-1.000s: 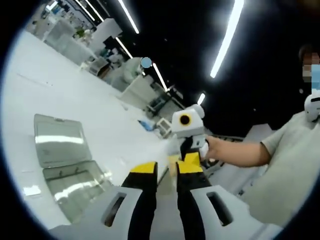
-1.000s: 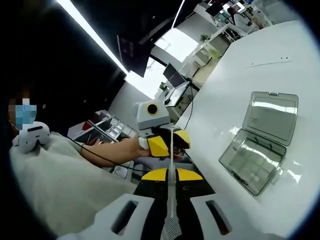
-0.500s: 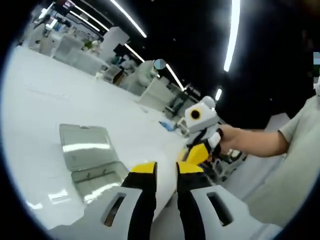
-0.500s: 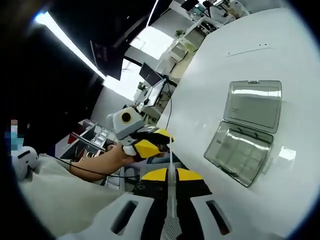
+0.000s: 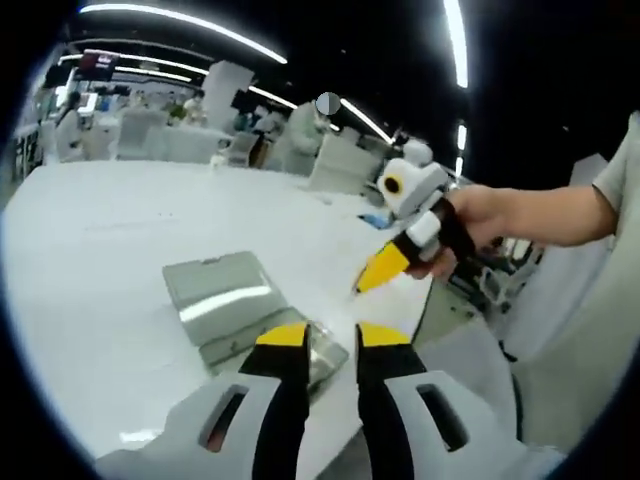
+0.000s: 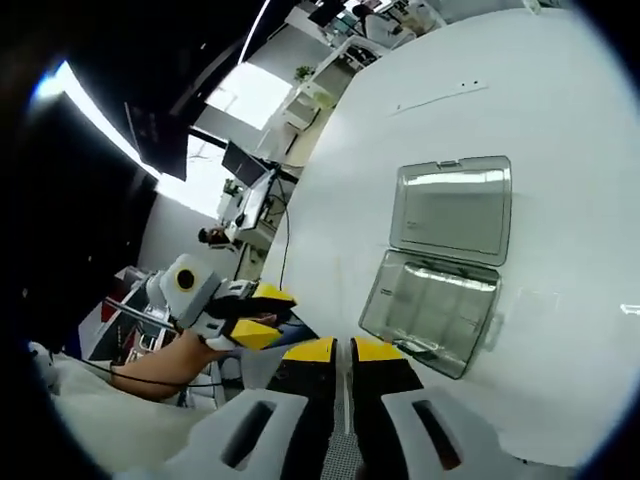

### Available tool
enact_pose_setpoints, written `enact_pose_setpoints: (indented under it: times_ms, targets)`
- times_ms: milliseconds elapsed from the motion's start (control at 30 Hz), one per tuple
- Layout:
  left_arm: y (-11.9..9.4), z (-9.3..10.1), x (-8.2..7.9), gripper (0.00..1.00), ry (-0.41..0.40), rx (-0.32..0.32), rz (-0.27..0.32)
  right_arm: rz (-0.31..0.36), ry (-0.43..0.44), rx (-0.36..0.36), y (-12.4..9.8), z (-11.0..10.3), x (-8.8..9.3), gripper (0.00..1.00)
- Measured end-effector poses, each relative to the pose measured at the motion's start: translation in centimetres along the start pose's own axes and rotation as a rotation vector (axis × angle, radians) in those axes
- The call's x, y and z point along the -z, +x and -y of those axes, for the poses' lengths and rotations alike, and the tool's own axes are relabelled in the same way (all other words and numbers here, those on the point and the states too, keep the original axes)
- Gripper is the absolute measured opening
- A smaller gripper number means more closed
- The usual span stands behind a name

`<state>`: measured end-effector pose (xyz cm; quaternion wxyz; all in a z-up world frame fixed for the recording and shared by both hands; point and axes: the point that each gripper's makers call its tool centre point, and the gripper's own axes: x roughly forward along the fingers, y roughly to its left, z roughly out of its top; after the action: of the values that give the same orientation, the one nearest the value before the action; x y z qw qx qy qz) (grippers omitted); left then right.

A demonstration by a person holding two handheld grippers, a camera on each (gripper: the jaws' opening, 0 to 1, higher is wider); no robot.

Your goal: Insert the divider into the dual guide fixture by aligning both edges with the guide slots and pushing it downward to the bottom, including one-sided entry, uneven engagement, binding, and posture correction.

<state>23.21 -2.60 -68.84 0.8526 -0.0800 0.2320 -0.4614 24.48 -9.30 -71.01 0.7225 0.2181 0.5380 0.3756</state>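
Hands raised over the white table [image 6: 560, 120]: the right tool [image 6: 343, 350] pinches a thin white divider plate [image 6: 345, 400] edge-on between its jaws, while the left tool [image 5: 322, 338] looks empty, jaws narrowly apart. The clear, open-lidded compartment box [image 6: 432, 315] lies ahead, nearer the right tool.

clear hinged fixture box [image 6: 443, 270] | lid open flat | thin divider [image 6: 344, 385] pinched upright, apart

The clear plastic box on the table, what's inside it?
The clear plastic box lies open on the white table, lid folded back. Through its base, ribs splitting it into compartments show. They look empty, though glare hides parts, so small items cannot be ruled out.
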Motion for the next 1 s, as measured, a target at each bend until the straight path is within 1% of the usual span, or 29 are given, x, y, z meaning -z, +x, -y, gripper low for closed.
enact_pose_setpoints:
  times_ms: [67, 100, 167, 233, 300, 333, 367, 400, 500, 533, 567, 633, 733, 767, 800, 867, 900, 933, 1000]
  targets:
    - [0.0, 0.1, 0.1, 0.15, 0.005, -0.005, -0.005, -0.004, 0.011, 0.038, 0.2, 0.6, -0.1, 0.00]
    - [-0.1, 0.1, 0.2, 0.16, 0.009, -0.008, -0.008, -0.001, 0.005, 0.036, 0.3, 0.5, -0.2, 0.00]
    - [-0.2, -0.2, 0.5, 0.17, 0.034, -0.027, -0.023, -0.002, 0.029, 0.073, 0.5, 1.0, -0.3, 0.00]
    - [-0.3, -0.5, 0.8, 0.18, 0.057, -0.046, -0.036, -0.020, 0.022, 0.090, 0.7, 1.1, 0.0, 0.00]
    - [-0.4, -0.7, 1.0, 0.19, 0.069, -0.056, -0.042, -0.026, 0.051, 0.141, 0.9, 1.7, 0.1, 0.00]
    - [-0.4, -0.7, 1.1, 0.20, 0.074, -0.061, -0.047, -0.036, 0.033, 0.146, 1.0, 1.8, 0.1, 0.00]
    - [-0.5, -0.8, 1.3, 0.20, 0.082, -0.067, -0.051, -0.049, 0.041, 0.161, 1.0, 1.9, 0.3, 0.00]
    - [-0.5, -0.8, 1.5, 0.20, 0.092, -0.073, -0.057, -0.058, 0.043, 0.193, 1.1, 2.2, 0.5, 0.00]
    - [-0.5, -0.9, 1.8, 0.22, 0.111, -0.082, -0.065, -0.065, 0.037, 0.222, 1.5, 2.4, 0.5, 0.00]
    - [-0.6, -0.9, 1.9, 0.23, 0.113, -0.085, -0.068, -0.060, 0.054, 0.238, 1.6, 2.4, 0.5, 0.00]
    - [-0.6, -0.9, 2.0, 0.25, 0.120, -0.089, -0.071, -0.057, 0.050, 0.242, 1.7, 2.5, 0.3, 0.00]
    - [-0.6, -1.0, 2.2, 0.27, 0.130, -0.096, -0.080, -0.060, 0.059, 0.276, 1.8, 2.8, 0.3, 0.00]
    - [-0.7, -1.2, 2.5, 0.34, 0.144, -0.109, -0.091, -0.082, 0.080, 0.300, 2.2, 2.9, 0.6, 0.00]
    - [-0.8, -1.3, 2.6, 0.37, 0.146, -0.113, -0.094, -0.084, 0.087, 0.326, 2.3, 3.4, 0.6, 0.00]
    - [-0.9, -1.4, 2.6, 0.39, 0.146, -0.116, -0.096, -0.089, 0.081, 0.333, 2.4, 3.5, 0.6, 0.00]
    - [-1.0, -1.6, 2.9, 0.43, 0.148, -0.125, -0.103, -0.092, 0.104, 0.357, 2.6, 3.7, 0.6, 0.00]
    - [-1.0, -1.6, 3.0, 0.45, 0.150, -0.127, -0.105, -0.094, 0.097, 0.362, 2.8, 3.7, 0.6, 0.00]
    - [-1.1, -1.7, 3.1, 0.46, 0.150, -0.130, -0.107, -0.097, 0.124, 0.379, 2.8, 3.8, 0.7, 0.00]
    - [-1.2, -1.8, 3.4, 0.48, 0.150, -0.133, -0.113, -0.097, 0.123, 0.383, 3.2, 3.8, 0.6, 0.00]
